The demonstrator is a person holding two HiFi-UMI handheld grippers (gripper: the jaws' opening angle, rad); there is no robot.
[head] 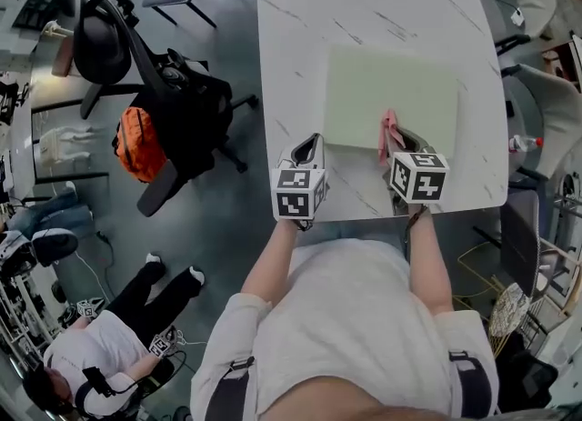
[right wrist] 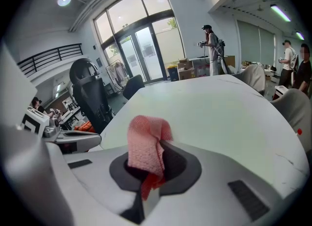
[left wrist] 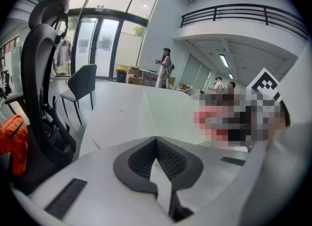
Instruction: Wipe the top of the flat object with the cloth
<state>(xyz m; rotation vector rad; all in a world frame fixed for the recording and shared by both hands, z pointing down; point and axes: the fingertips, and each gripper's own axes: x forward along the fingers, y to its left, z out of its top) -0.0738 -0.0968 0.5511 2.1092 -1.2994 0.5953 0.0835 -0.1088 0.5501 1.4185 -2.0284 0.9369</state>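
A pale green flat board (head: 393, 90) lies on the white marble table (head: 291, 55). A pink cloth (head: 388, 130) sticks up from my right gripper (head: 394, 137), which is shut on it at the board's near edge. In the right gripper view the cloth (right wrist: 145, 141) folds over above the jaws, with the board (right wrist: 209, 115) stretching beyond. My left gripper (head: 311, 142) is shut and holds nothing. It rests at the board's near left corner. The left gripper view shows the board (left wrist: 170, 110) ahead of the left gripper (left wrist: 157, 147).
A black office chair (head: 168, 105) with an orange bag (head: 138, 142) stands left of the table. More chairs (head: 536, 92) crowd the right side. A person (head: 100, 355) sits on the floor at lower left. The table's near edge runs just below both grippers.
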